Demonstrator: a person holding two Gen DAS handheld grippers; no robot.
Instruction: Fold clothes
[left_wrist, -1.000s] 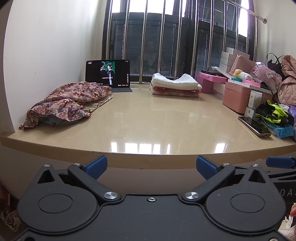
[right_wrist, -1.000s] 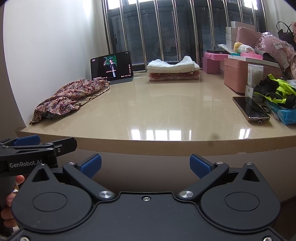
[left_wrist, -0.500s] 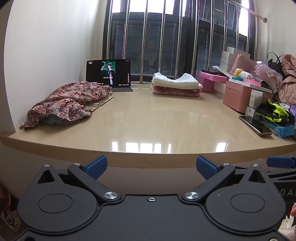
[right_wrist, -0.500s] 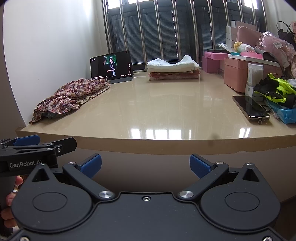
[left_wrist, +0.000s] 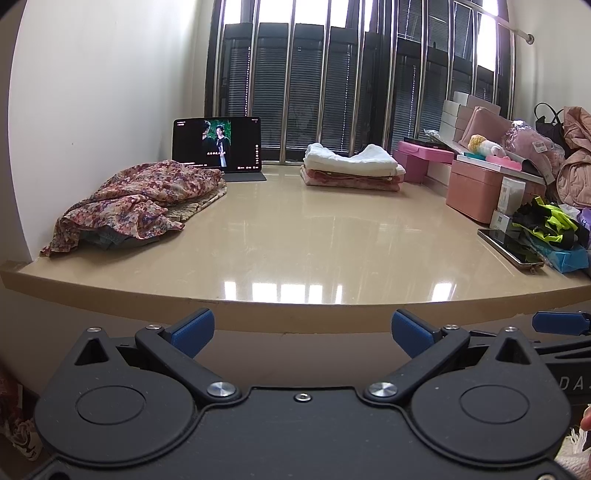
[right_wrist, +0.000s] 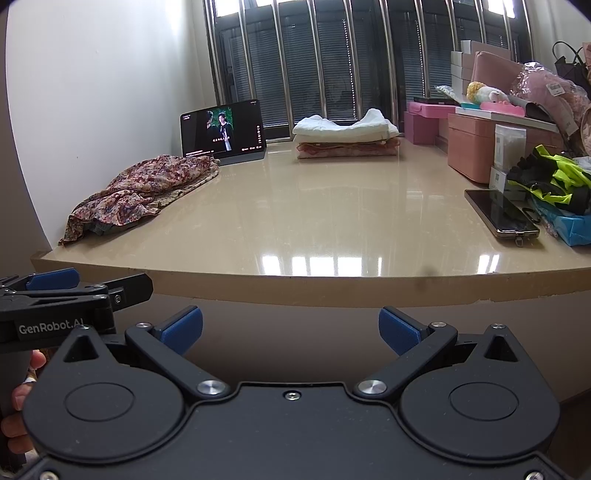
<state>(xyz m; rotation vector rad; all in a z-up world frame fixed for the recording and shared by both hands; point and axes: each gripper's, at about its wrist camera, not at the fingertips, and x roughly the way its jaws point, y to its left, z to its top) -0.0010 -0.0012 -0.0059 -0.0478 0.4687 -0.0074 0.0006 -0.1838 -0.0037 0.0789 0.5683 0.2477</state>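
- A folded stack (left_wrist: 351, 168) sat at upper centre of the tabletop (left_wrist: 295, 251).
- A crumpled floral garment (left_wrist: 136, 199) lay unfolded at left.
- The left gripper (left_wrist: 302, 328) and right gripper (right_wrist: 290, 326) gaped wide, empty, short of the edge.

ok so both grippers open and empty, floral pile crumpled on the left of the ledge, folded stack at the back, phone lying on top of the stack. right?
One thing is off: the phone is not on the folded stack. The right wrist view shows it flat on the ledge at the right, beside the neon-yellow item. The rest holds: left gripper and right gripper open and empty, floral pile crumpled on the left.
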